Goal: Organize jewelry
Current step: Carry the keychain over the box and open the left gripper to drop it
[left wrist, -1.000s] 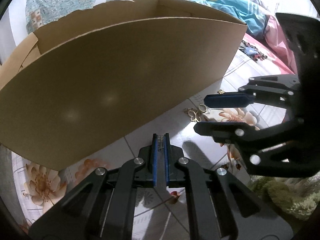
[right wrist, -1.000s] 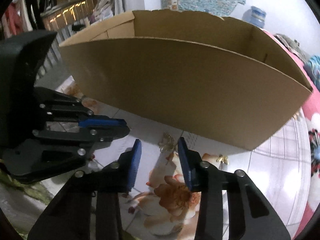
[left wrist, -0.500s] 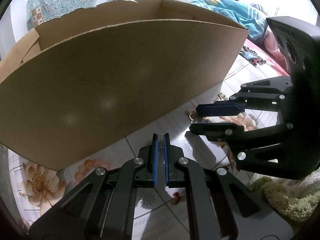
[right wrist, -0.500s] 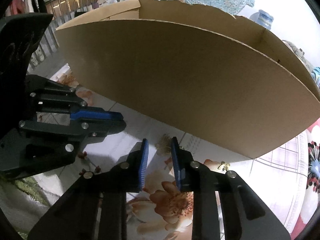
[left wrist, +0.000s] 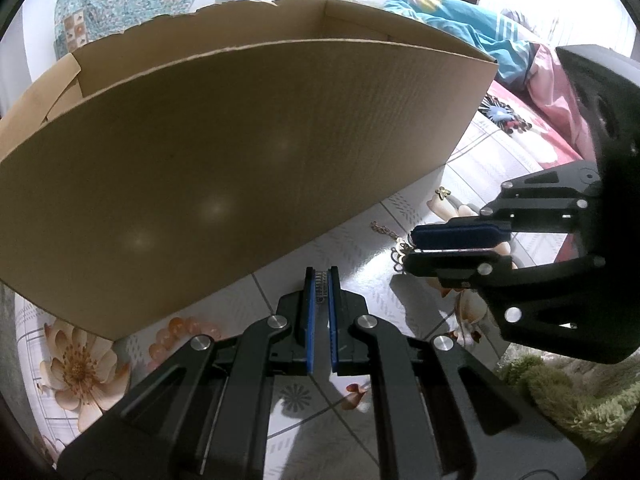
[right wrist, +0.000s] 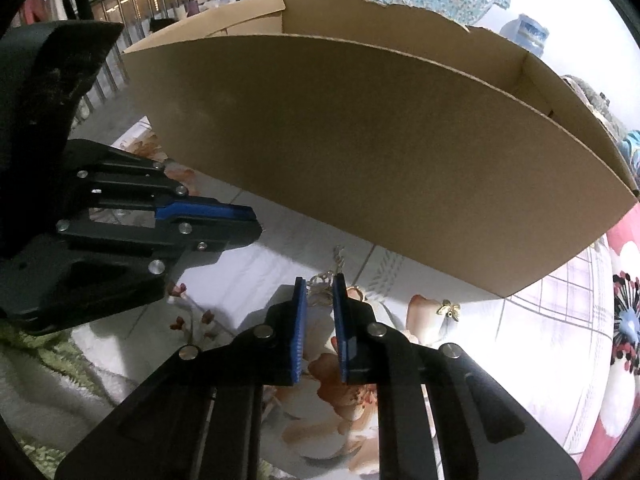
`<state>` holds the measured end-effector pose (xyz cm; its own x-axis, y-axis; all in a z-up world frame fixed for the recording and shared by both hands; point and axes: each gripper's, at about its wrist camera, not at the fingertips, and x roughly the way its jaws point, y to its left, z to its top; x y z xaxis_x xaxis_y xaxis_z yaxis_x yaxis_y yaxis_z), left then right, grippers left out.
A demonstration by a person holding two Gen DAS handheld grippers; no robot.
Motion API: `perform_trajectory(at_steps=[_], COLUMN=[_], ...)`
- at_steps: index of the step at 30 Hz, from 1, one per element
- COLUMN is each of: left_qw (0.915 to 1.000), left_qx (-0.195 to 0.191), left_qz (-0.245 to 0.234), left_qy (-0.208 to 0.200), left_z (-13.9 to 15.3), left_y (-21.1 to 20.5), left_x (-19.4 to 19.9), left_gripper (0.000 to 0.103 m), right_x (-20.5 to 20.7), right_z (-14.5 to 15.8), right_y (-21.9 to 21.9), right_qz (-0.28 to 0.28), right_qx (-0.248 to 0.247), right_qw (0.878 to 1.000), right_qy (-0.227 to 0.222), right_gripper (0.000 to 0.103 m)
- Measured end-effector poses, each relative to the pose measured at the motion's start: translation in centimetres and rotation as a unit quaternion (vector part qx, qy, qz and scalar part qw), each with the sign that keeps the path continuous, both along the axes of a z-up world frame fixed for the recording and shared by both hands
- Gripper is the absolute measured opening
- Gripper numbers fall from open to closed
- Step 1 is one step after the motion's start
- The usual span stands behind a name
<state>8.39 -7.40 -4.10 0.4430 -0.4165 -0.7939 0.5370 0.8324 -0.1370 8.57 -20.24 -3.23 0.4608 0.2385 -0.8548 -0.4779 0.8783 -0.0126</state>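
Since a moment ago, the right hand-held gripper [right wrist: 319, 286] has slid forward to the gold chain [right wrist: 326, 280] and pulled its blue fingers [right wrist: 299, 328] closer together. Now only a small gap is left between them. The chain lies on the flowery bed sheet [right wrist: 540, 344], with one end poking out just past the fingertips and the rest between them. I cannot tell if the fingers are pinching it yet.

The left hand-held gripper [left wrist: 321, 276] has stayed where it was, low over the sheet. Its fingers are almost closed, with a little silver spring [left wrist: 320, 286] showing in the thin gap. It holds no jewelry.

Right in front of both grippers stands a big brown cardboard box [left wrist: 240, 152] with its top open. A small gold flower earring [right wrist: 449, 309] sits on the sheet to the right of the right gripper, close to the bottom of the box. A fuzzy green rug [left wrist: 576, 396] lies behind the right gripper.
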Motion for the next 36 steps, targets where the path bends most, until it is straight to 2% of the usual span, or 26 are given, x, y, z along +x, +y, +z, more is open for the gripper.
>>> perform_trajectory(at_steps=[10,15,19,21,26,30,32,34,36], left_qw=[1.0,0.9998,0.9993,0.9985,0.9938,0.9895,0.9892,0.9906,0.993], left_qx=[-0.003,-0.014,-0.024,-0.028,-0.07,-0.097,-0.094,-0.081,-0.076], left_qz=[0.003,0.002,-0.003,-0.002,-0.005,-0.012,-0.01,-0.003,0.005], left_qy=[-0.003,-0.011,-0.027,-0.047,-0.086,-0.107,-0.112,-0.11,-0.09], left_z=[0.2,1.4,3.5,5.1,9.9,13.0,13.6,13.6,12.9], left_y=[0.3,0.8,1.1,1.5,2.3,2.0,1.5,0.5,-0.3], left_x=[0.0,-0.7,-1.8,-2.4,-3.1,-1.6,-0.3,1.8,3.8], left_gripper=[0.005,0.005,0.005,0.005,0.005,0.005,0.005,0.005,0.005], right_x=[-0.6,-1.5,-2.1,-2.3,-2.3,-1.4,-0.4,0.8,2.8], right_z=[1.9,3.3,5.0,5.9,9.0,11.0,11.3,11.0,10.0], right_y=[-1.0,-1.3,-1.9,-2.3,-2.9,-3.0,-3.0,-3.0,-2.9], right_qz=[-0.005,-0.008,-0.009,-0.012,-0.013,-0.02,-0.029,-0.039,-0.052], right_qx=[0.018,0.028,0.056,0.076,0.115,0.13,0.133,0.129,0.128], right_qw=[1.0,0.999,0.996,0.994,0.986,0.979,0.976,0.977,0.98], right_qy=[-0.023,-0.046,-0.065,-0.074,-0.117,-0.156,-0.168,-0.167,-0.146], right_gripper=[0.014,0.014,0.014,0.014,0.014,0.014,0.014,0.014,0.014])
